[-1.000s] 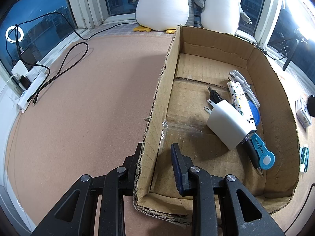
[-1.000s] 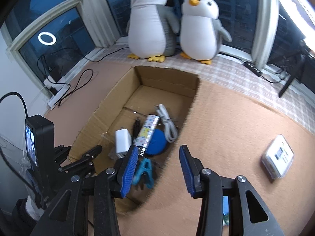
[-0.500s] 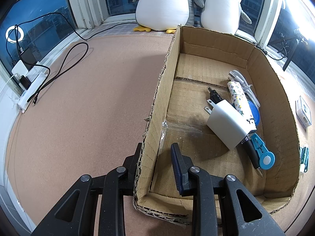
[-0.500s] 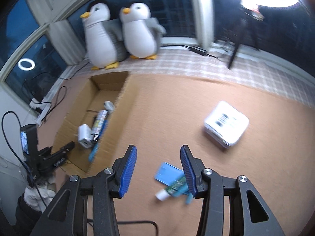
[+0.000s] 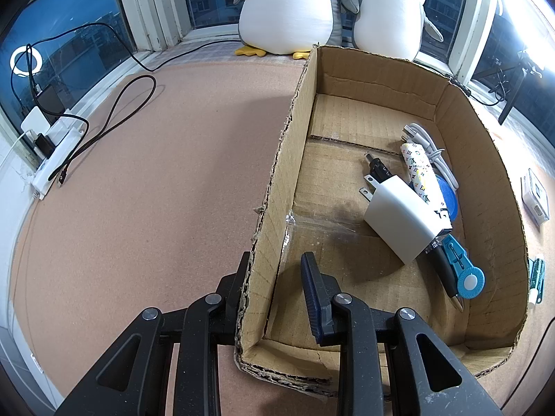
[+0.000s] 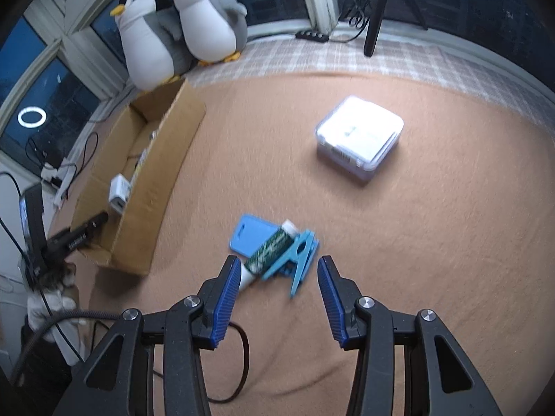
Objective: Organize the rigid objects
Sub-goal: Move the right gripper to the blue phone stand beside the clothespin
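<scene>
On a tan, felt-like mat (image 5: 156, 190) spread across the floor beside a bay of dark windows (image 5: 66, 52), an open cardboard box (image 5: 277, 180) is sitting with its near left wall pinched between the fingers of the left gripper (image 5: 274, 287), one finger outside the wall and the blue-padded one inside. Inside the box a white charger (image 5: 402, 222), a patterned white tube (image 5: 423, 176), a coiled white cable (image 5: 433, 152), a black pen (image 5: 445, 270) and a blue clip (image 5: 464, 270) are lying close together along the right side.

Two plush penguins (image 6: 180, 34) are leaning against the glass at the far end of the box, on a checked cloth (image 6: 312, 52) that is running along the sill. A white power strip (image 5: 59, 152) with black cords is lying at the mat's left edge, and a ring light's reflection (image 6: 32, 117) is glowing in a pane.

To the right of the box, the right gripper (image 6: 277, 298) is hovering with its jaws apart and nothing between them, pointing down at a small pile on the mat: a blue card holder (image 6: 246, 235), a green-and-white tube (image 6: 267, 253) lying across it, and light blue clothespins (image 6: 298, 256) touching the tube. A clear plastic case (image 6: 360, 135) is resting well apart from the pile, farther out on the mat. A gloved hand (image 6: 52, 298) is holding the left gripper at the picture's left edge.
</scene>
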{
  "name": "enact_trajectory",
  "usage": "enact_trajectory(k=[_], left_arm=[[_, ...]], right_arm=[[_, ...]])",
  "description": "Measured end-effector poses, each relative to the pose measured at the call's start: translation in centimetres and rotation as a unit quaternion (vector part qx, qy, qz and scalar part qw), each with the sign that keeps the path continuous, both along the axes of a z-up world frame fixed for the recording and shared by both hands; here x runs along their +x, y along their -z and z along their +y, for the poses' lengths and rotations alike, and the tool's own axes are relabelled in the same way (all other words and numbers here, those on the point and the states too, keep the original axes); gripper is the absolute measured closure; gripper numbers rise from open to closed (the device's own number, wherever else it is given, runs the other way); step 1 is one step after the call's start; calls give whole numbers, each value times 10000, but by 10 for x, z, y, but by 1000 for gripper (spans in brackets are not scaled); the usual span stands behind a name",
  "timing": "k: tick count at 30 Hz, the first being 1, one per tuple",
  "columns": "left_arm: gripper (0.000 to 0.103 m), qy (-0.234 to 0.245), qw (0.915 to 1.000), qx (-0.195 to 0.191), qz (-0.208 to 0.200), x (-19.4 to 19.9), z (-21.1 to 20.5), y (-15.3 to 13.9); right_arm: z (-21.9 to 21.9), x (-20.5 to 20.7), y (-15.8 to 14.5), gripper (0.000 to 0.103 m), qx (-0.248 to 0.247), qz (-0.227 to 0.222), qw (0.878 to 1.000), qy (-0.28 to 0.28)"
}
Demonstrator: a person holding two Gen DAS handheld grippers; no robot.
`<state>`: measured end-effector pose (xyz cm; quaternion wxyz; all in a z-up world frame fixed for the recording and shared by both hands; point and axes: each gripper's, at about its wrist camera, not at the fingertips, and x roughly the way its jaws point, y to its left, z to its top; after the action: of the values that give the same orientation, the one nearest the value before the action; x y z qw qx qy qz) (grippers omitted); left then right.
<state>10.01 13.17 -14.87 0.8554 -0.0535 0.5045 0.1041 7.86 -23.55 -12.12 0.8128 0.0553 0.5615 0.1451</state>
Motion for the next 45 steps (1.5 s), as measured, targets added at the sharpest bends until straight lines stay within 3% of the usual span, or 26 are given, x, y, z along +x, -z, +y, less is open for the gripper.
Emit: enact_trajectory(k=[2,6,9,16,25,31,39,45], left_arm=[[75,1,10000,-3,-1,0,0,0],[75,-1,10000,-1,-2,0,0,0],[75,2,10000,-2,-4,0,0,0],[75,4,10000,1,-6,0,0,0],[75,4,10000,-8,-17,0,0,0],[75,2,10000,-11,-21,0,-1,0],[75,31,10000,19,-15,0,-2,1],[75,20,10000,10,-26,-1,-1,1]], right_arm=[[2,-5,7,62,40,93,9999,-21],[3,-10,15,81,172,302,9994,-82],[8,-13,14,84,306,284,9990,-135],[30,4,6,85,483,70,9987,-160],[55,17,30,85,348,348,9982,-339],[34,13,39,85,180,511,9984,-189],[-5,26,40,86,-163,380,9990,158],[-45,22,32,86,-98,316,9980,537]])
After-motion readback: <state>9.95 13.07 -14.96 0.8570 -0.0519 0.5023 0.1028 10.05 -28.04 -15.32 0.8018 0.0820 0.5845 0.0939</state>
